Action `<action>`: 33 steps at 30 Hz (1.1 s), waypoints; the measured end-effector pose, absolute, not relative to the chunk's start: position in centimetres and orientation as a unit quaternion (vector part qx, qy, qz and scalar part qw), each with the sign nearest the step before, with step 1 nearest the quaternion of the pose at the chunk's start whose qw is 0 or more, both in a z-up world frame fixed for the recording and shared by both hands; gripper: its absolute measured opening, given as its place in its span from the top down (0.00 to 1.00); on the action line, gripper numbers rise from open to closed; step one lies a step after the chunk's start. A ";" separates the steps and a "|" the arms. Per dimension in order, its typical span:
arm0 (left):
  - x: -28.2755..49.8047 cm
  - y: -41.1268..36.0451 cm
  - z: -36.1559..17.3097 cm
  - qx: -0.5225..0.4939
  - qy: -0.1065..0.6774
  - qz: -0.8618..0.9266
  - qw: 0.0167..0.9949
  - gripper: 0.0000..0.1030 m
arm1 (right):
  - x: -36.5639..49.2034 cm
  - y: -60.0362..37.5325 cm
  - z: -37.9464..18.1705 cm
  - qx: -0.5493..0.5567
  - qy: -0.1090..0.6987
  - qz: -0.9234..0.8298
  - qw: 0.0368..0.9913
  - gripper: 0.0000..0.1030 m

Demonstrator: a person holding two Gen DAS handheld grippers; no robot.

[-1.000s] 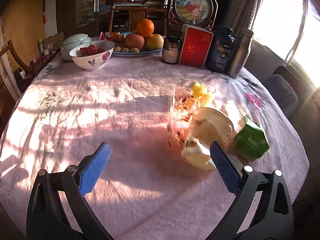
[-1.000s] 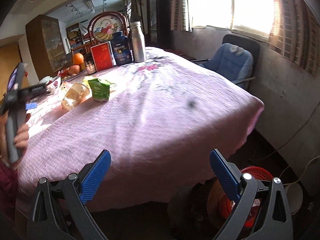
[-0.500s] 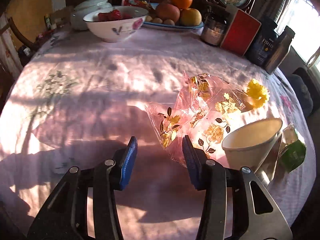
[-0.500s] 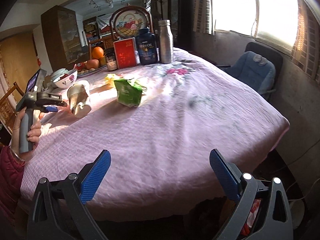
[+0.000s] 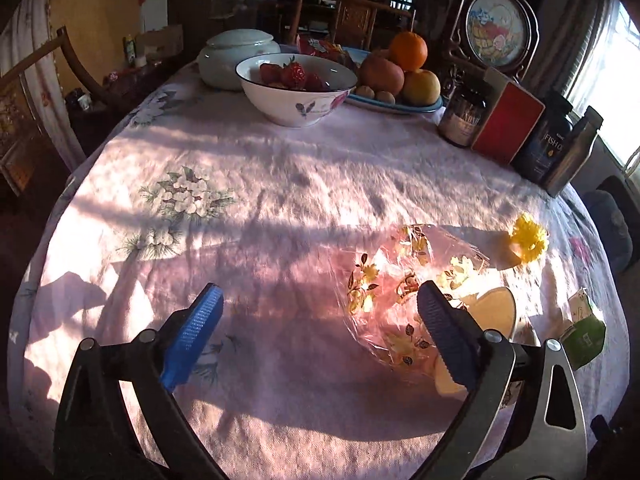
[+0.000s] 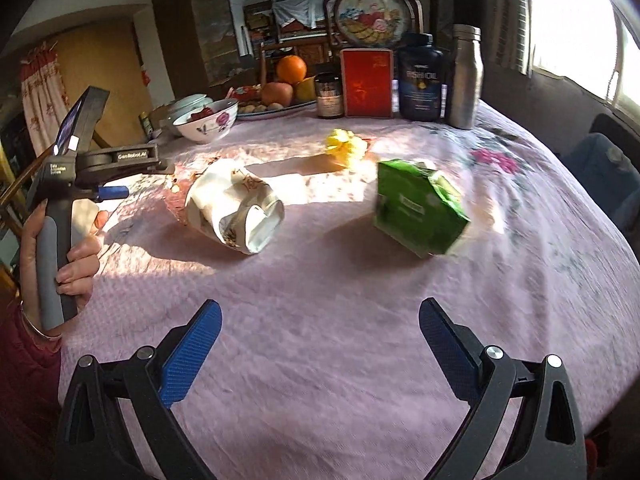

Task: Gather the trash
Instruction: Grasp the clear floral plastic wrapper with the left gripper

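A round desk (image 6: 360,280) covered in a pink floral cloth fills both views. The left hand-held gripper (image 5: 320,332) hovers over it with its 2 blue-padded jaws spread wide and holding nothing; its right jaw overlaps a crumpled clear cellophane wrapper printed with yellow flowers (image 5: 392,280). The right hand-held gripper (image 6: 318,340) is also spread wide and holds nothing, low over bare cloth. Ahead of it a green paper carton (image 6: 416,208) lies tilted to the right, and a crushed white paper cup (image 6: 232,208) lies on its side to the left, well apart from the carton. The wrapper touches the cup's far side. A small yellow flower (image 6: 346,146) lies beyond them. At the far edge stand a white bowl of strawberries (image 5: 296,92), a red box (image 6: 368,82) and a dark fish oil bottle (image 6: 422,78).
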State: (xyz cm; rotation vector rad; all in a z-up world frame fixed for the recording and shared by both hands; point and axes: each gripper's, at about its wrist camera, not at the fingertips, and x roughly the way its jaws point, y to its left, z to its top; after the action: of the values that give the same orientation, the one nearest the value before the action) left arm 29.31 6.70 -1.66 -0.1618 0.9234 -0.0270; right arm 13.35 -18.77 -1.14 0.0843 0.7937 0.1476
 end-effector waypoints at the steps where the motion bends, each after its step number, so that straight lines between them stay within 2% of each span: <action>1: 29.7 7.1 -1.9 -0.084 0.452 -0.008 0.888 0.08 | 14.3 -18.1 -1.2 0.036 0.391 0.084 0.916 0.06; 5: 30.7 9.1 -3.2 -0.131 0.479 0.001 0.868 0.08 | 17.7 -15.8 -1.6 0.051 0.411 0.127 0.901 0.06; 10: 30.9 11.2 -3.1 -0.174 0.472 0.025 0.864 0.08 | 21.2 -12.6 -2.2 0.090 0.431 0.166 0.883 0.06; 16: 31.1 11.6 -3.3 -0.185 0.477 0.024 0.859 0.08 | 24.4 -13.9 -2.9 0.105 0.443 0.075 0.887 0.07; 22: 31.0 9.9 -3.5 -0.174 0.488 -0.015 0.855 0.08 | 19.5 -22.4 -2.8 0.169 0.413 0.047 0.894 0.07; 27: 30.6 6.9 -3.3 -0.110 0.478 -0.035 0.871 0.08 | 15.3 -23.4 -3.4 0.138 0.402 0.051 0.904 0.07; 30: 30.9 5.5 -4.0 -0.095 0.487 -0.062 0.866 0.08 | 15.1 -24.3 -3.0 0.104 0.388 -0.001 0.916 0.07; 33: 31.4 4.8 -5.4 -0.098 0.512 -0.080 0.850 0.08 | 15.9 -26.2 -2.5 0.126 0.385 -0.012 0.914 0.07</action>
State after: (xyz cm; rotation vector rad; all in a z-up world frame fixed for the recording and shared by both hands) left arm 31.42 4.77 -5.43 -0.2072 1.0777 -0.1684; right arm 15.92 -26.15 -2.47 0.2585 0.7920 -0.0249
